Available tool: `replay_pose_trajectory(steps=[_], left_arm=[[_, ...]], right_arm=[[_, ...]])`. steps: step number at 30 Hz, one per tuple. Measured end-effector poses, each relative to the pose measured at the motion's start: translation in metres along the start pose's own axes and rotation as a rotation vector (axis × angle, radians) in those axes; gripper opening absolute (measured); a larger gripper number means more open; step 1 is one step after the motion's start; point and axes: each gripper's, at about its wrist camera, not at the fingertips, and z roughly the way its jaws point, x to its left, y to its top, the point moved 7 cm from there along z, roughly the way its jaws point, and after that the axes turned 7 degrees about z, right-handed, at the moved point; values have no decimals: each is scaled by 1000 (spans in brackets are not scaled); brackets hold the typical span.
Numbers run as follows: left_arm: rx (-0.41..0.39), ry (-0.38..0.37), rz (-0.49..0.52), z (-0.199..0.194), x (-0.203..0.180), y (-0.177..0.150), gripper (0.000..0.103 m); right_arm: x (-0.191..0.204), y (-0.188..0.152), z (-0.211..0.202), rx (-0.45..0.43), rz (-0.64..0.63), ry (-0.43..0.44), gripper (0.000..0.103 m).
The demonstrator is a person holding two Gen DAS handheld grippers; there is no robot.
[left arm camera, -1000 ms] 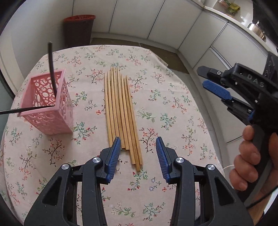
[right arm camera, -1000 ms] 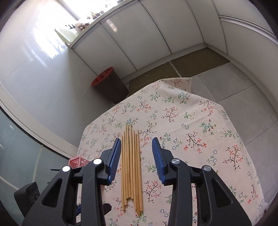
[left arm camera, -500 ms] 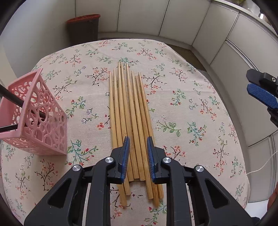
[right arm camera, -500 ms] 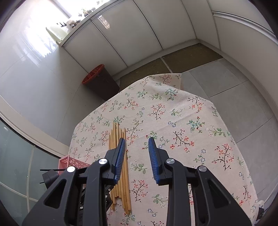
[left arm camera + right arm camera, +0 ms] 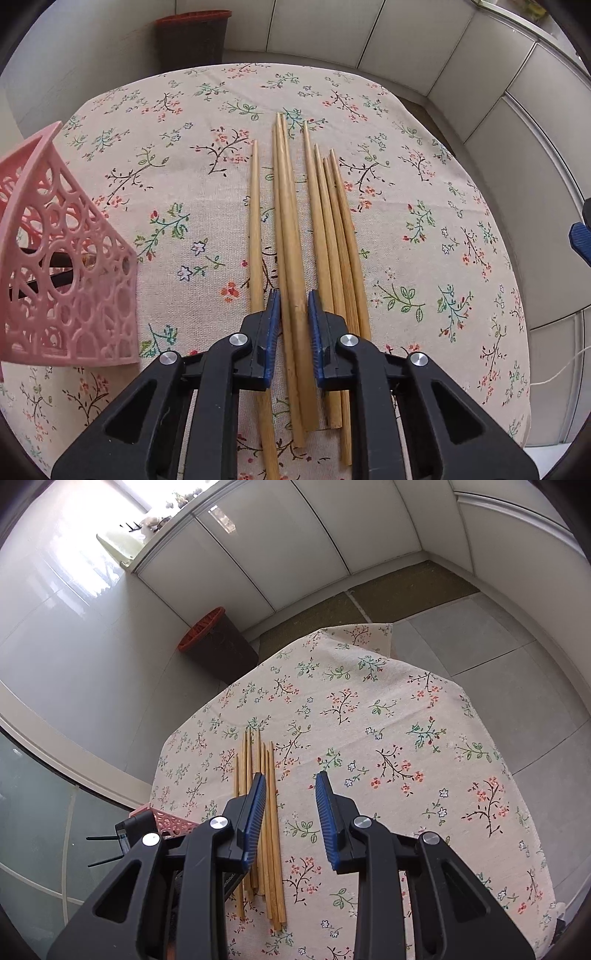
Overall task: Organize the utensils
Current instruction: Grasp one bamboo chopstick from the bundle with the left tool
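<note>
While the left gripper [image 5: 291, 301] has just been closing its jaws, two wooden chopsticks [image 5: 290, 258] lie between the blue pads, which look pressed on the pair low down, near the thick ends. My worry is that this grip sits far from the middle, so the long tapered tips could droop or scissor apart on lifting, and one stick may slide out. Just beside the jaws, a lone chopstick [image 5: 255, 229] on one side and a cluster of four [image 5: 332, 236] on the other rest on the floral desk [image 5: 424, 258]; a jaw brushing them could roll them askew. Further off to the side stands the pink holder [image 5: 70, 280], light and perforated, so a slanted entry might snag or tip it. The right gripper [image 5: 290, 805] hovers with jaws apart and empty.
</note>
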Motion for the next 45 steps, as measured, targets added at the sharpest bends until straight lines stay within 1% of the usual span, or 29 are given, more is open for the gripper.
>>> replay_pose_trajectory(steps=[6, 8, 9, 10, 11, 12, 13, 15, 16, 17, 20, 24, 27, 31, 35, 40, 42, 43, 45], left_arm=[[11, -28, 7, -2, -9, -1, 13], [29, -28, 2, -3, -12, -3, 14], [37, -35, 18, -3, -16, -4, 14], [36, -52, 52, -4, -23, -5, 14], [28, -54, 92, -5, -31, -6, 14], [23, -36, 121, -6, -37, -9, 14], [29, -28, 127, -5, -41, -11, 14], [47, -64, 100, -4, -44, -13, 15], [59, -68, 92, -3, -43, -12, 17], [63, -68, 91, -3, -42, -11, 17], [36, -44, 113, -10, -37, -7, 17], [40, -52, 87, -7, -29, -5, 17], [41, -36, 73, -5, -25, -3, 16], [39, -10, 86, -2, -23, -2, 17], [21, 10, 89, -1, -19, 3, 17], [-5, 14, 70, -6, -13, 6, 17], [-11, 38, 90, -5, -13, 6, 17], [-4, 43, 104, -2, -14, 6, 15], [-8, 37, 108, 1, -15, 8, 14]], right_arm=[[-1, 1, 0, 5, 0, 6, 28], [-3, 0, 2, 14, 1, 3, 29], [-4, 0, 2, 19, 2, 2, 29], [-5, 1, 3, 21, 3, -1, 29], [-6, 1, 3, 21, 4, -3, 29], [-6, 1, 3, 21, 6, -4, 29], [-7, 1, 3, 22, 7, -4, 29], [-8, 1, 3, 27, 5, -4, 29], [-8, 0, 4, 29, 3, -6, 29], [-9, 0, 4, 30, 1, -9, 29], [-10, 0, 5, 34, 5, -11, 29], [-10, -1, 7, 38, 2, -14, 29], [-11, -1, 8, 40, 5, -19, 29], [-13, -1, 8, 43, 15, -20, 29], [-13, -1, 8, 44, 19, -15, 29], [-16, 0, 7, 37, 33, -14, 29], [-15, -1, 8, 39, 31, -11, 29], [-14, -1, 8, 41, 29, -10, 29], [-13, -3, 9, 46, 26, -9, 29]])
